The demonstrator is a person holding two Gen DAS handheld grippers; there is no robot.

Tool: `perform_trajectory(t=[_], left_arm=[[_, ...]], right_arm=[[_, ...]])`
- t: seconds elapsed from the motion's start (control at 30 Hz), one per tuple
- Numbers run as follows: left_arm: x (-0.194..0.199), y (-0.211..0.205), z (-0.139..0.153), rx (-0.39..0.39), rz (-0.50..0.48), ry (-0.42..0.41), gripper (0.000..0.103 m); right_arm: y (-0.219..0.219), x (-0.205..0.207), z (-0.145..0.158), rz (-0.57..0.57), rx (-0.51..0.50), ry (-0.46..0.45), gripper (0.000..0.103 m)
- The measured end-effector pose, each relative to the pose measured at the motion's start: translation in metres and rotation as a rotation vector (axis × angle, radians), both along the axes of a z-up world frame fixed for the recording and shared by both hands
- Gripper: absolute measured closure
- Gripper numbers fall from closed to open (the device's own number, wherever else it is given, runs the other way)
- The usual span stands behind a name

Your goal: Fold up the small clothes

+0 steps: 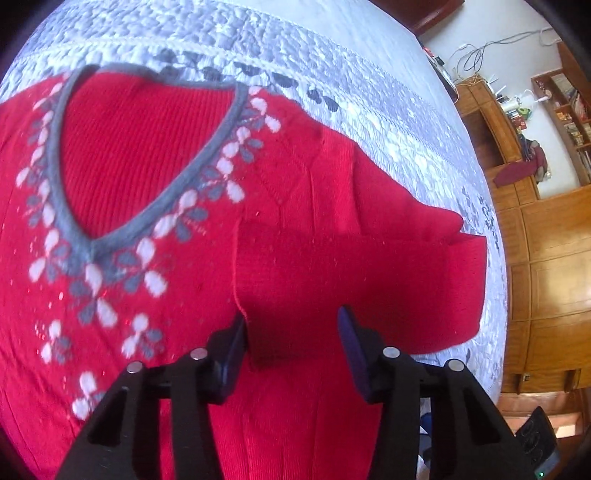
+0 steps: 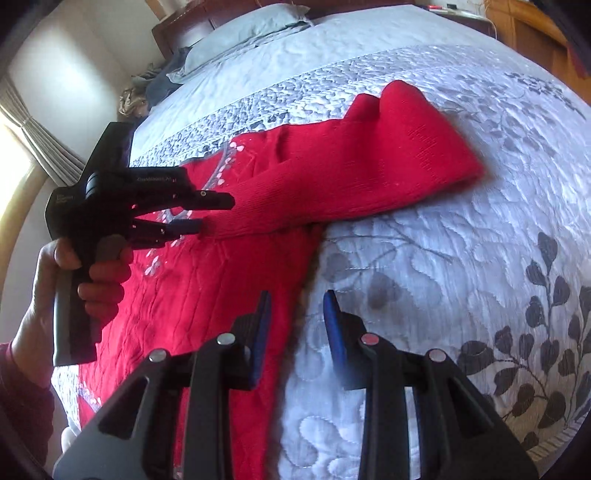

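Observation:
A red knit sweater (image 1: 288, 166) with a grey V-neck and white and grey flowers lies flat on the bedspread (image 1: 295, 44). One sleeve (image 1: 351, 277) is folded across its chest. My left gripper (image 1: 293, 332) points down at the sleeve's cuff, and the cuff lies flat between the parted fingers, not pinched. In the right wrist view, the left gripper (image 2: 216, 214) sits at the end of the sleeve (image 2: 351, 173), held by a hand (image 2: 103, 280). My right gripper (image 2: 295, 310) hovers open over the side edge of the sweater (image 2: 207, 295), holding nothing.
The grey and white quilted bedspread (image 2: 443, 277) with a leaf pattern spreads out to the right of the sweater. A pillow (image 2: 243, 33) lies at the head of the bed. Wooden cabinets and shelves (image 1: 546, 258) stand past the bed's far side. A curtain (image 2: 44, 140) hangs at the left.

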State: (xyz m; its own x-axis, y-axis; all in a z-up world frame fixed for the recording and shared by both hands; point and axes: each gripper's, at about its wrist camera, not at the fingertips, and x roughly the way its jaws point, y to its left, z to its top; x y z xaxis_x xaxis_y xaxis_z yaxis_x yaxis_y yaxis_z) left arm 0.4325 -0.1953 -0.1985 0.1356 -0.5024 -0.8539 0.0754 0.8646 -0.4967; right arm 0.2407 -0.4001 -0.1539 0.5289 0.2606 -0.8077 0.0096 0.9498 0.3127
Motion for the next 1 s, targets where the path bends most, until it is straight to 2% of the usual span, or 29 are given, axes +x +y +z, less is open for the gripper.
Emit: perform_trajectory(t=[0.03,0.1,0.13,0.3,0.4,0.5,0.63,0.73,0.8,0.87,1.0], left_arm=[[0.001,0.002,0.000,0.009,-0.001,-0.004,0.065],[0.004,-0.001,0.001,0.040,0.008,-0.019,0.092],[0.006,0.000,0.002,0.042,0.021,-0.030,0.098],[-0.004,0.022,0.040,-0.004,0.066,-0.142,0.100],[-0.009,0.047,0.084,-0.018,0.078,-0.252,0.100],[-0.009,0.099,0.125,0.024,0.128,-0.361,0.100],[0.000,0.165,0.144,0.136,0.212,-0.438,0.100],[0.007,0.204,0.124,0.212,0.259,-0.408,0.100],[0.012,0.218,0.099,0.234,0.275,-0.362,0.100],[0.013,0.225,0.078,0.226,0.290,-0.323,0.100],[0.014,0.239,0.046,0.203,0.310,-0.263,0.100]], right_arm=[[0.001,-0.001,0.001,0.002,-0.004,-0.005,0.073],[0.000,0.001,0.001,0.005,0.001,-0.009,0.073],[0.000,0.001,0.000,0.005,0.007,-0.010,0.073],[-0.001,0.001,-0.001,-0.011,-0.021,-0.013,0.073],[-0.004,0.000,-0.002,-0.019,-0.010,-0.019,0.073],[-0.008,0.000,-0.002,-0.031,-0.009,-0.022,0.073],[-0.009,0.001,-0.004,-0.036,-0.007,-0.012,0.073],[-0.010,0.002,-0.006,-0.033,-0.001,-0.005,0.069],[-0.011,0.004,-0.005,-0.032,0.003,-0.001,0.067],[-0.014,0.011,-0.002,-0.049,0.006,0.003,0.066],[-0.015,0.039,0.006,-0.059,0.033,0.026,0.054]])
